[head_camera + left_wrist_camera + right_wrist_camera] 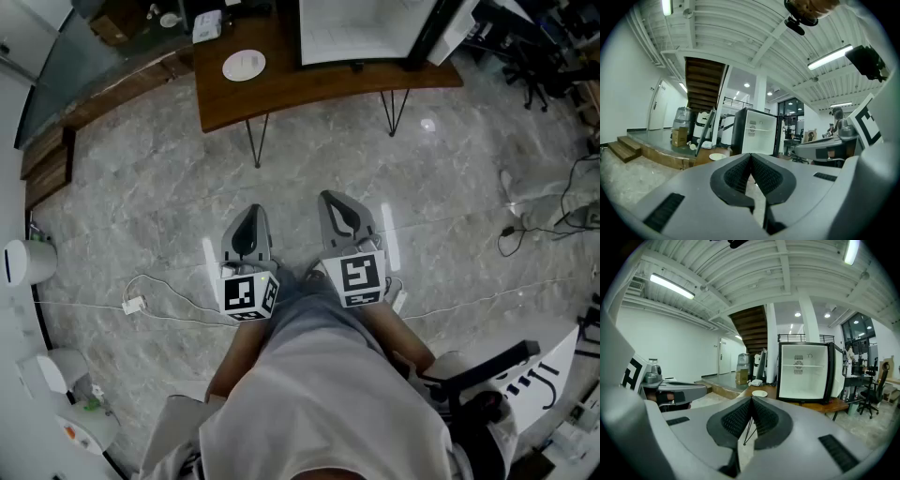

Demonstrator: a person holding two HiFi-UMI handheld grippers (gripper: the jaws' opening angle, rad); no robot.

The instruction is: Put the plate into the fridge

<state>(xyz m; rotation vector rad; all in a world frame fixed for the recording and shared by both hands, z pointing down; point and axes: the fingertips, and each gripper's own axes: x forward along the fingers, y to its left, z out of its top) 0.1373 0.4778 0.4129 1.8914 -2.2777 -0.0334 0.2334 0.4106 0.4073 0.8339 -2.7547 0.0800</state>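
The left tool (249, 214) and the right tool (336, 202) were held side by side in front of the person, over the grey marbled floor (141, 216), both pointing toward the wooden surface (281, 89) and well apart from it; in the left gripper view the left tool (751, 157) had its jaws together, the ribbed pads meeting at the tips with nothing between them; in the right gripper view the right tool (751, 399) was likewise closed and empty, its pads touching at the front. The plate (244, 65), white and round, lay flat on the surface near its left end, beside the fridge (366, 28) and not inside it; the right gripper view showed the plate (760, 393) just left of the fridge (804, 371), whose door stood open, showing a white interior with one shelf; the left gripper view showed the plate (717, 157) and the fridge (757, 133) in the same order. A white cable (141, 300) trailed across the floor to the person's left.
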